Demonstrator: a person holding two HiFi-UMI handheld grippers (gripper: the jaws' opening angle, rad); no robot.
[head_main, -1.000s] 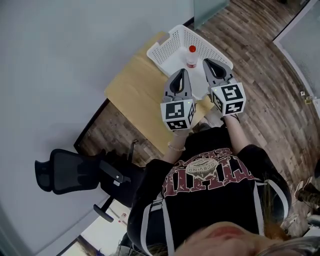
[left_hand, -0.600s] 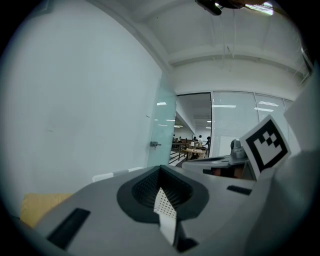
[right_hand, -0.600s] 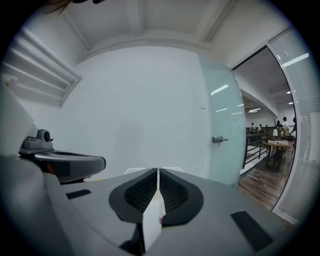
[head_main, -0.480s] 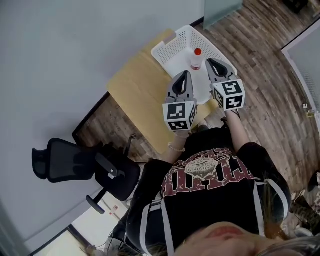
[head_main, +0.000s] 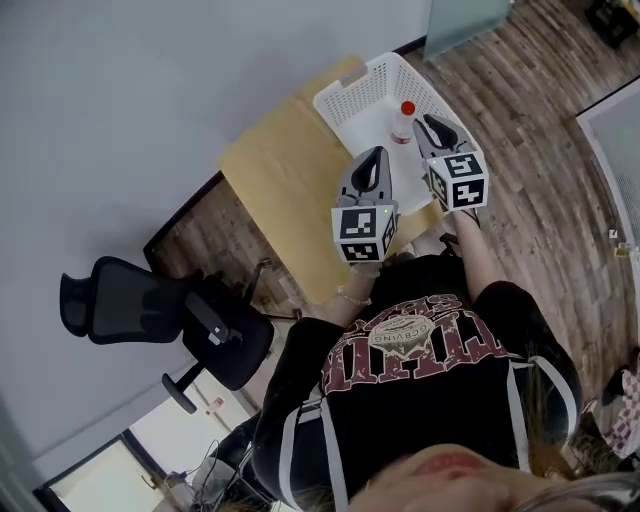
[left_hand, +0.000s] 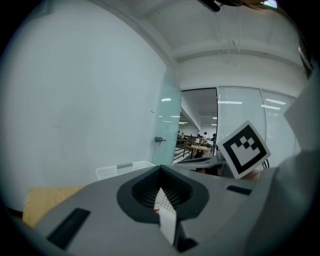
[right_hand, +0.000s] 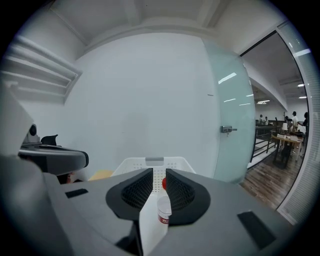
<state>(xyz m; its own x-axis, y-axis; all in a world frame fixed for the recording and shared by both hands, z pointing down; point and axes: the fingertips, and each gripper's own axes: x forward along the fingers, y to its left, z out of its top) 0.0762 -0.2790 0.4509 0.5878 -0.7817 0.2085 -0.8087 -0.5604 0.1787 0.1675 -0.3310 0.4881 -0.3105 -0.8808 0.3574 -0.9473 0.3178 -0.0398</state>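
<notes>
The bottle (head_main: 404, 122), clear plastic with a red cap, stands upright in the basket (head_main: 352, 92), whose perforated white walls probably keep it from tipping away. The right tongs (right_hand: 159, 173) hover just short of the bottle, their ribbed grey pads slightly apart, framing it without touching. The left tongs (left_hand: 160, 169), farther from the bottle over the smooth pale wooden table (head_main: 275, 180), are closed on nothing.

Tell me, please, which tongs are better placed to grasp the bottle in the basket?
Probably right: the right tongs are open, the bottle showing in their gap; the left tongs are shut and farther away.
</notes>
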